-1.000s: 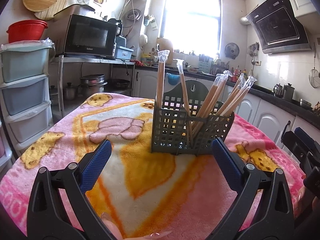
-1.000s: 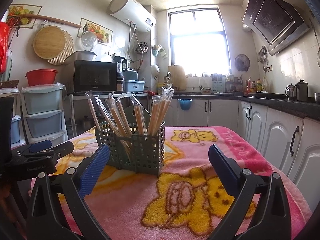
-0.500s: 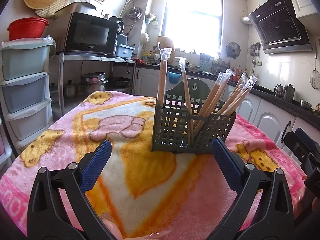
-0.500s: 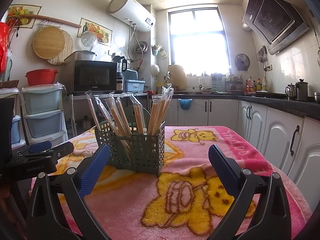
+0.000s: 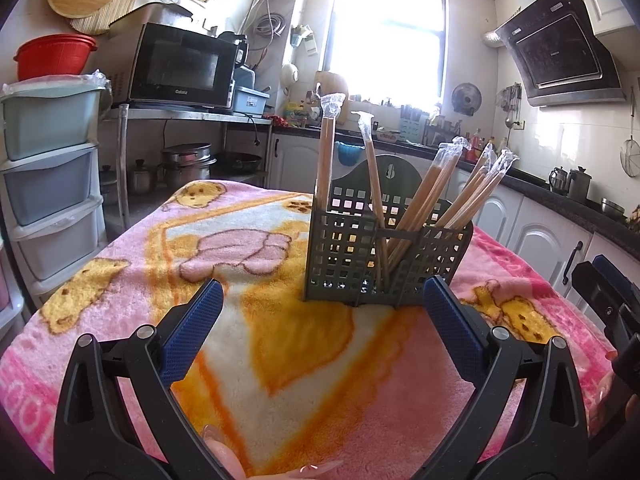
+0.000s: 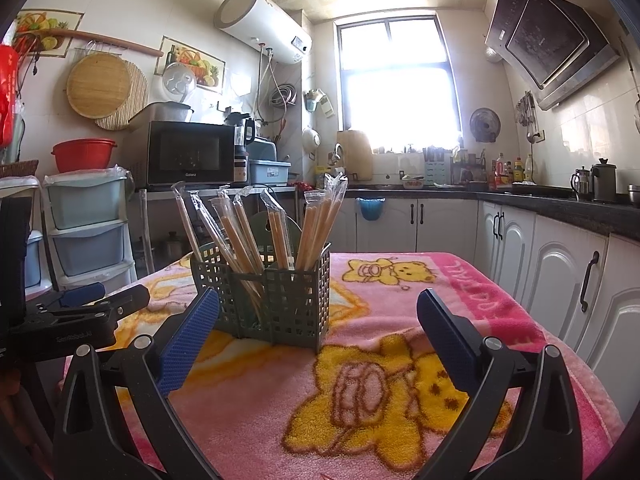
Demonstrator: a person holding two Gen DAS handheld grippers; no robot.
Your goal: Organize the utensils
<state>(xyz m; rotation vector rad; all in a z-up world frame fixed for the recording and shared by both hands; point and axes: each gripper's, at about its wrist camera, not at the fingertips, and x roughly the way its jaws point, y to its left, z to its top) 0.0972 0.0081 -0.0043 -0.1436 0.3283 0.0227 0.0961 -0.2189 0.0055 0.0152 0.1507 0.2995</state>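
A dark grey perforated utensil holder [image 5: 380, 256] [image 6: 268, 300] stands upright on the pink blanket-covered table [image 5: 200, 248] [image 6: 400, 280]. Several plastic-wrapped pairs of wooden chopsticks [image 5: 424, 196] [image 6: 240, 228] stick up out of its compartments, leaning at different angles. My left gripper [image 5: 322, 292] is open just in front of the holder with nothing between its blue pads. My right gripper [image 6: 318, 300] is also open and holds nothing, with the holder beyond its left finger. Each gripper shows at the edge of the other's view, the right gripper's body [image 5: 608, 300] and the left gripper's body [image 6: 76, 312].
Stacked plastic drawers [image 5: 48, 184] and a shelf with a microwave [image 5: 180, 68] stand left of the table. White cabinets [image 6: 552, 280] and a dark counter [image 6: 560, 204] run along the right and back. A fingertip [image 5: 224, 460] shows at the bottom edge.
The left wrist view has tilted slightly, so the holder sits a little lower and nearer in frame. The right wrist view is almost unchanged. Both grippers stay open.
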